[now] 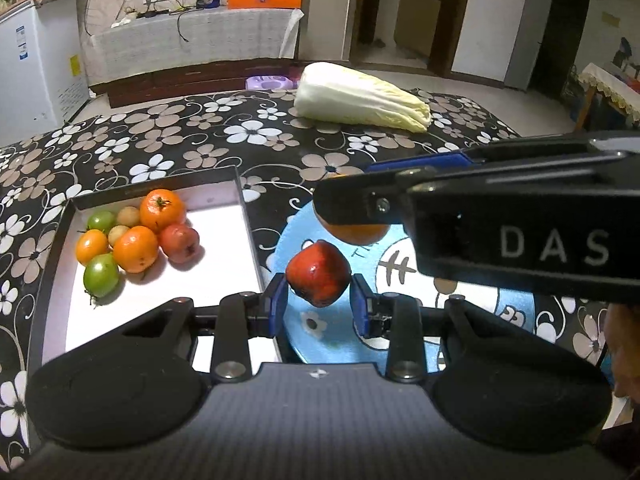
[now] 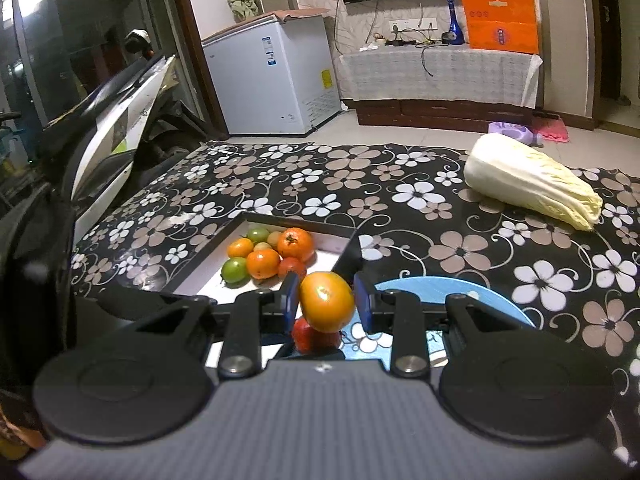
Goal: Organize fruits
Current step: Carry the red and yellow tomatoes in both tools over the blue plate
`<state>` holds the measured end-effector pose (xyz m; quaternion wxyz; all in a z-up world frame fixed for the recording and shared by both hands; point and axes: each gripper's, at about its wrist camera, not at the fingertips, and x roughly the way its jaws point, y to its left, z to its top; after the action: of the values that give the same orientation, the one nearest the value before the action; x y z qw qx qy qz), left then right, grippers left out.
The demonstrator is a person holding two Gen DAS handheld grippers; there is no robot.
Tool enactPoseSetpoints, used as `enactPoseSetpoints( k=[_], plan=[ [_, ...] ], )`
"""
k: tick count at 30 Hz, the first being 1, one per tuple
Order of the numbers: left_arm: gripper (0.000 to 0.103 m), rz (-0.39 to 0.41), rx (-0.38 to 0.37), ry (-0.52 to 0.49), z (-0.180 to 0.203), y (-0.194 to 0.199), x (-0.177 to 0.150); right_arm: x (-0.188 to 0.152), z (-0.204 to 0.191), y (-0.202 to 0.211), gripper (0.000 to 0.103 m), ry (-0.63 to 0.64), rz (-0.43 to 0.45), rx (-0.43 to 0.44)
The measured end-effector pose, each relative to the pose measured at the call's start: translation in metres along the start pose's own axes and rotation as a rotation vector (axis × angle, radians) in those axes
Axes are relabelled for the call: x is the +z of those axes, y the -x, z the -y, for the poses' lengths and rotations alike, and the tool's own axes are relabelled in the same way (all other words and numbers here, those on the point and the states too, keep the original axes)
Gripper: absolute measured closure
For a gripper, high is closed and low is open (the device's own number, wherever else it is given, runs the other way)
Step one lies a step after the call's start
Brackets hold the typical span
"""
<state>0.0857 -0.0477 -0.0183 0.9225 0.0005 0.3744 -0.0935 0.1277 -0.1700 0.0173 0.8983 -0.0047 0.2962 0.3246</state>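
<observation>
My left gripper (image 1: 319,294) is shut on a red fruit (image 1: 318,273) and holds it above the blue plate (image 1: 516,312). My right gripper (image 2: 326,302) is shut on an orange fruit (image 2: 326,300), also above the blue plate (image 2: 452,290). The right gripper crosses the left wrist view from the right, with the orange fruit (image 1: 354,234) under its fingers. The red fruit (image 2: 314,334) shows below the orange one in the right wrist view. A white tray (image 1: 224,264) left of the plate holds several orange, green, yellow and red fruits (image 1: 136,236), which also show in the right wrist view (image 2: 266,256).
A napa cabbage (image 1: 362,98) lies on the floral tablecloth (image 1: 200,148) at the far right. A white freezer (image 2: 272,80) and a scooter (image 2: 108,128) stand beyond the table's left side.
</observation>
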Motion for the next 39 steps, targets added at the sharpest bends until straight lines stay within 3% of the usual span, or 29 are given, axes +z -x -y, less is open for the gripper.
enactPoseSetpoints(
  k=[11,39],
  plan=[
    [0.064,-0.013,-0.041,-0.040,0.016,-0.008,-0.003,-0.005,0.008,0.004,0.070,-0.007,-0.008,-0.014],
    [0.064,-0.046,-0.056,-0.064,0.025,-0.023,-0.008,-0.009,0.019,0.008,0.070,-0.020,-0.017,-0.029]
  ],
)
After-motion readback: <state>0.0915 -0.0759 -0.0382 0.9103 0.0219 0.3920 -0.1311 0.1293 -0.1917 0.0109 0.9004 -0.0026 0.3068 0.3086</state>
